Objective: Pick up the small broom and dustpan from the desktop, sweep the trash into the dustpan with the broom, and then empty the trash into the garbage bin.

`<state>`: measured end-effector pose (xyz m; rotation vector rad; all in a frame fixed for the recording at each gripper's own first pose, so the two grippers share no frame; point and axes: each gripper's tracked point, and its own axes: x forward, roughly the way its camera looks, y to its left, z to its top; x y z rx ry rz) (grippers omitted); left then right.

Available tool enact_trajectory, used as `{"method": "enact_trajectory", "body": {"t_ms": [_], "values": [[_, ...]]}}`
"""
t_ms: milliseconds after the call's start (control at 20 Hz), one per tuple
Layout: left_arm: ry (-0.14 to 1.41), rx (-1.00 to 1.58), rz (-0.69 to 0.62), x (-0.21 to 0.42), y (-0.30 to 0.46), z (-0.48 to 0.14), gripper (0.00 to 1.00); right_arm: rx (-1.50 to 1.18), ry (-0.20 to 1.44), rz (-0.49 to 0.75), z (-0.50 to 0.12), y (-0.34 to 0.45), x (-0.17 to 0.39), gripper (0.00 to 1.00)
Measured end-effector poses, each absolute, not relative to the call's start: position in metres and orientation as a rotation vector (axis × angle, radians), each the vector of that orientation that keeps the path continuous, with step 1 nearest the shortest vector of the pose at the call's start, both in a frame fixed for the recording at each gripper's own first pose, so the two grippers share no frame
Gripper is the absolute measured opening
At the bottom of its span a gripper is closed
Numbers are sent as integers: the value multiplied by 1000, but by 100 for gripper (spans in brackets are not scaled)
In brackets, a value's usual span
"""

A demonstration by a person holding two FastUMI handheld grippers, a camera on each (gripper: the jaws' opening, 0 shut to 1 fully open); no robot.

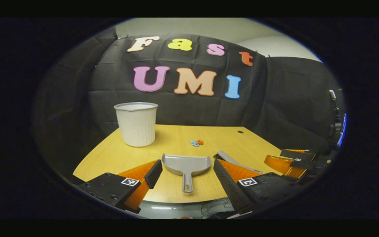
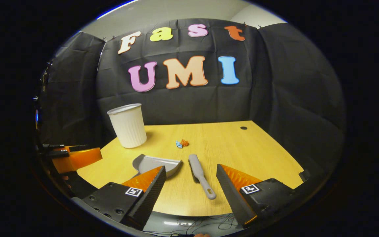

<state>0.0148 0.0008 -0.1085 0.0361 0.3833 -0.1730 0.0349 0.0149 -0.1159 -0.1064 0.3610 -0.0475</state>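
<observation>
A grey dustpan point(image 1: 186, 164) lies flat on the wooden desk point(image 1: 117, 154), handle toward me. My left gripper point(image 1: 187, 171) hovers open just short of it, one finger on each side of the handle. A grey small broom point(image 2: 200, 174) lies beside the dustpan point(image 2: 156, 163), handle toward the near edge. Open as well, my right gripper point(image 2: 191, 179) hangs over the broom without touching it. Small blue and orange scraps of trash point(image 2: 182, 143) sit mid-desk, also visible in the left gripper view as trash point(image 1: 196, 143). The broom point(image 1: 234, 160) is partly hidden behind a left finger.
A white ribbed garbage bin point(image 1: 137, 124) stands at the desk's far left, also the bin point(image 2: 127, 125) in the right gripper view. The other gripper point(image 1: 291, 161) shows at the right, and another point(image 2: 74, 158) at the left. A dark cable hole point(image 2: 243, 128) sits far right.
</observation>
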Motion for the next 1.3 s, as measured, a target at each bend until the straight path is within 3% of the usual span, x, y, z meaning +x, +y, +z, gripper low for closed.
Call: {"method": "enact_trajectory", "body": {"t_ms": [250, 600, 900, 1200, 1300], "values": [[556, 88, -180, 38, -13, -155, 94, -140, 540, 16, -160, -11, 77, 92], [877, 148, -85, 51, -2, -223, 95, -135, 891, 96, -233, -39, 111, 93], [1065, 155, -32, 50, 14, -251, 95, -172, 1050, 147, -262, -45, 113, 93], [1179, 202, -32, 50, 18, -282, 95, -165, 1118, 122, -286, -56, 130, 93], [1216, 220, -42, 49, 19, -290, 97, -153, 1157, 118, -297, -56, 131, 84]]}}
